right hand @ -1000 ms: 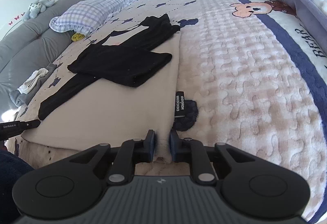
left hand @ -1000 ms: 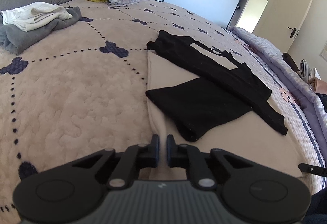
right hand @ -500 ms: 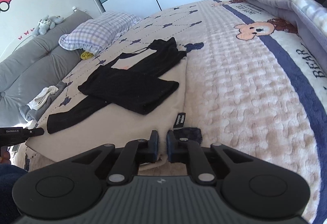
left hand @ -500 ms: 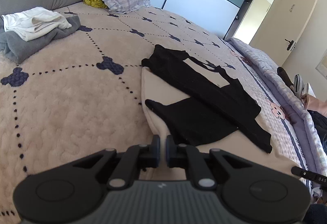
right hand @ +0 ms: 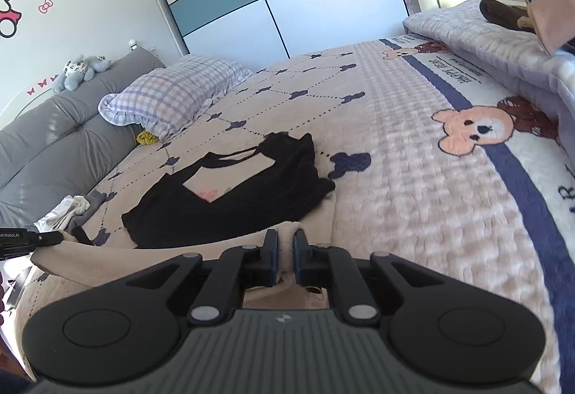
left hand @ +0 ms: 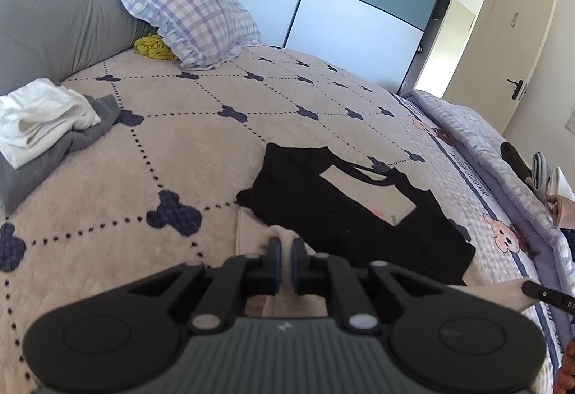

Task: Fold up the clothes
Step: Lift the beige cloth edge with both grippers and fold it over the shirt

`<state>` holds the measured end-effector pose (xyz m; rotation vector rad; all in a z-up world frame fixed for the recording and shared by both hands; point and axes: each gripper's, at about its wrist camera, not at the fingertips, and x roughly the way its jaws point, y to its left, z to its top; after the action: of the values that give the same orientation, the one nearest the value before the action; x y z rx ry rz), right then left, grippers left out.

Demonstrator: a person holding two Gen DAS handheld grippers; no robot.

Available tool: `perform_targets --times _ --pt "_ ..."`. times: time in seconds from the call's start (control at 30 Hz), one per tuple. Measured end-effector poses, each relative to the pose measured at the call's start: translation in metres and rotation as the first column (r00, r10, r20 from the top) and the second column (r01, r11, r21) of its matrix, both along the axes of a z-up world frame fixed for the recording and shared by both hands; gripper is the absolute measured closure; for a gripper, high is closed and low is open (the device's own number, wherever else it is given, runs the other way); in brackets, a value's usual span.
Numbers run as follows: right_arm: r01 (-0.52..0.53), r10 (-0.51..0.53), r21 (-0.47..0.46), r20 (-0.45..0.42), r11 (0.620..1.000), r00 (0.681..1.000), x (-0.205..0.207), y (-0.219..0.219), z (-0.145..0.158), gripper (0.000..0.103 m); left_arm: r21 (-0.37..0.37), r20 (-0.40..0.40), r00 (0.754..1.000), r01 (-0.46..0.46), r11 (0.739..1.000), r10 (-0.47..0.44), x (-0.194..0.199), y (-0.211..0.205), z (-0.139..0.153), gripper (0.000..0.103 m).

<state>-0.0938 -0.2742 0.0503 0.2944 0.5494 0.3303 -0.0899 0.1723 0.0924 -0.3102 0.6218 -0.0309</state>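
Beige garment (left hand: 251,225) hem, raised since earlier (both hand-held grippers clamped).

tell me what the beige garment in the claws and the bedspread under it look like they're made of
Beige garment: seemingly a soft, matte knit or fleece; it bunches into rounded folds where the right claw and left claw pinch it, with no sheen. The exact fibre is unclear.

Bedspread: likely plush, embossed fleece; its surface is bumpy and fuzzy, with printed dark mouse-head shapes.
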Motion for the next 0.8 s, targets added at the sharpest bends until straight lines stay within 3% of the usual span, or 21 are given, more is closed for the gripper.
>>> perform_targets --times 0.1,0.23,0.27,0.3,0.33,0.4,0.43,0.53,0.63,0.8 --pt "0.012 -0.011 0.016 -0.063 1.0 0.998 0.046 0.0 -0.01 0.093 -0.066 -0.057 0.998 -0.037 0.997 0.033 0.038 0.012 -0.012 0.092" --pt "0.038 -0.042 -0.033 -0.134 0.999 0.99 0.088 0.008 -0.028 0.092 -0.008 -0.06 0.989 -0.133 0.991 0.133 0.06 0.022 -0.02 0.089" --pt "0.041 -0.047 -0.046 -0.136 0.998 0.99 0.092 0.009 -0.03 0.091 -0.033 -0.049 0.99 -0.13 0.991 0.129 0.06 0.028 -0.021 0.086" --pt "0.054 -0.059 -0.045 -0.134 0.998 0.989 0.093 0.008 -0.031 0.089 -0.049 -0.04 0.993 -0.114 0.992 0.112 0.058 0.031 -0.022 0.076" --pt "0.069 -0.074 -0.04 -0.131 0.997 0.989 0.093 0.005 -0.032 0.083 -0.064 -0.031 0.995 -0.096 0.993 0.094 0.056 0.033 -0.024 0.063" --pt "0.099 -0.099 -0.002 -0.125 0.995 0.987 0.089 -0.006 -0.034 0.065 -0.071 -0.007 0.998 -0.06 0.996 0.059 0.05 0.036 -0.027 0.056" --pt "0.114 -0.111 0.018 -0.123 0.993 0.986 0.087 -0.012 -0.035 0.058 -0.066 0.01 0.999 -0.042 0.997 0.043 0.047 0.037 -0.029 0.056" --pt "0.056 -0.052 0.042 -0.096 0.998 0.994 0.078 -0.023 -0.034 0.055 -0.091 0.053 0.998 -0.025 0.996 0.03 0.036 0.046 -0.032 0.056" --pt "0.006 -0.007 -0.016 -0.066 1.0 0.998 0.066 -0.027 -0.028 0.05 -0.108 0.079 0.996 -0.02 0.994 0.028 0.02 0.059 -0.035 0.057" --pt "-0.092 0.084 -0.148 -0.061 0.985 0.995 0.056 -0.031 -0.026 0.048 0.0 0.05 0.993 0.103 0.995 -0.103 0.004 0.062 -0.041 0.056"
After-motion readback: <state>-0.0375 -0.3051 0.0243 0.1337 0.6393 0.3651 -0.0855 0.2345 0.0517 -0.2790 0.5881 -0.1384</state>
